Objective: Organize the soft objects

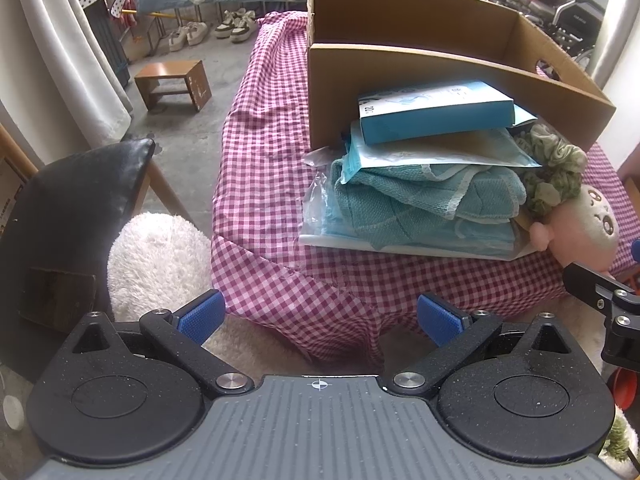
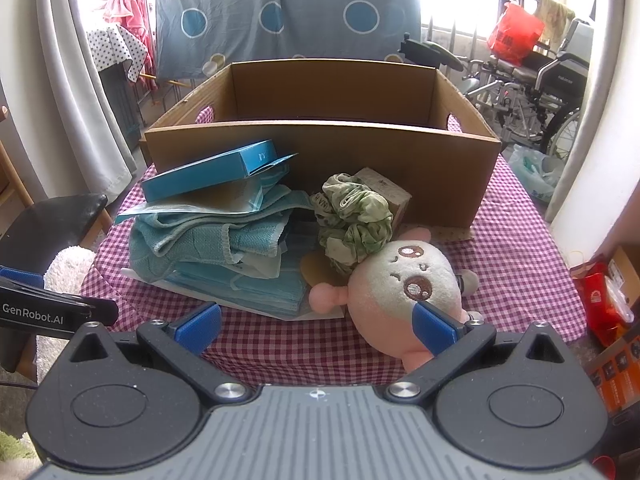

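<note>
A pile lies on the checked tablecloth [image 2: 512,248] in front of a cardboard box [image 2: 320,144]: a blue carton [image 2: 212,172] on top, a teal towel [image 2: 208,240], packed face masks [image 2: 256,288], a green scrunchie [image 2: 352,220] and a pink-and-cream plush toy [image 2: 404,284]. My right gripper [image 2: 318,328] is open just before the table edge, its right fingertip [image 2: 434,326] over the plush. My left gripper [image 1: 320,316] is open, lower and left, short of the table edge. From there I see the cardboard box [image 1: 400,80], towel [image 1: 420,204], carton [image 1: 436,112], scrunchie [image 1: 556,172] and plush [image 1: 580,228].
A black chair [image 1: 80,208] with a white fluffy cushion [image 1: 160,256] stands left of the table. A small wooden stool [image 1: 174,82] and shoes [image 1: 236,26] are on the floor beyond. A wheelchair [image 2: 532,80] stands at the right. Red packets and boxes [image 2: 604,300] sit at the right.
</note>
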`<state>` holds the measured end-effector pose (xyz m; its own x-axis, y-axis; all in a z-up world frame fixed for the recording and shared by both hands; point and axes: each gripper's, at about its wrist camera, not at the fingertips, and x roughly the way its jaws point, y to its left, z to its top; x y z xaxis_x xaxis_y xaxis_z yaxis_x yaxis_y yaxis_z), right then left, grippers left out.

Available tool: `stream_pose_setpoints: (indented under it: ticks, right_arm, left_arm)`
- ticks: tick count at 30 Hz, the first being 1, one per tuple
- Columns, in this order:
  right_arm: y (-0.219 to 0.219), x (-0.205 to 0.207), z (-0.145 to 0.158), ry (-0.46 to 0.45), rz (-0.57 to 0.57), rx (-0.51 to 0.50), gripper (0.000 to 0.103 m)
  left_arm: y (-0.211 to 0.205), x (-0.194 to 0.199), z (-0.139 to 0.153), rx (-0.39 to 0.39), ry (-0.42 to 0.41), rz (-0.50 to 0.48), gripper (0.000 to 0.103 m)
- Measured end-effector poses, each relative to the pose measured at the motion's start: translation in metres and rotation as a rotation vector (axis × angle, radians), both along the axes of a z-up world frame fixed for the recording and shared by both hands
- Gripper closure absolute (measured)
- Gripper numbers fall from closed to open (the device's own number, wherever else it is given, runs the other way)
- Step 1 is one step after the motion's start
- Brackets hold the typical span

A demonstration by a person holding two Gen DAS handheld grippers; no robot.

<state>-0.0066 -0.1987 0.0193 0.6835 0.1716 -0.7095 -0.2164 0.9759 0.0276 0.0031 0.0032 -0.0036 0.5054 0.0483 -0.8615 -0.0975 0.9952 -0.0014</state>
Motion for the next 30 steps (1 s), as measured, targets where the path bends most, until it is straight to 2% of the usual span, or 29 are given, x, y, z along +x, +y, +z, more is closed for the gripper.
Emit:
stream_pose_setpoints:
  ticks: [23,30]
  right_arm:
    - [0.0004,-0.0020,0.0014,-0.019,-0.009,-0.015,0.000]
    - [0.0039,-0.0035,0.0050,-0.052,0.007,-0.001,0.000]
  left_arm:
    - [0.0013,0.0008,-0.0014,-0.008,0.003,0.001,0.000]
    - [0.0086,0.0033,0.0061,-0.045,-0.061,-0.005,0.000]
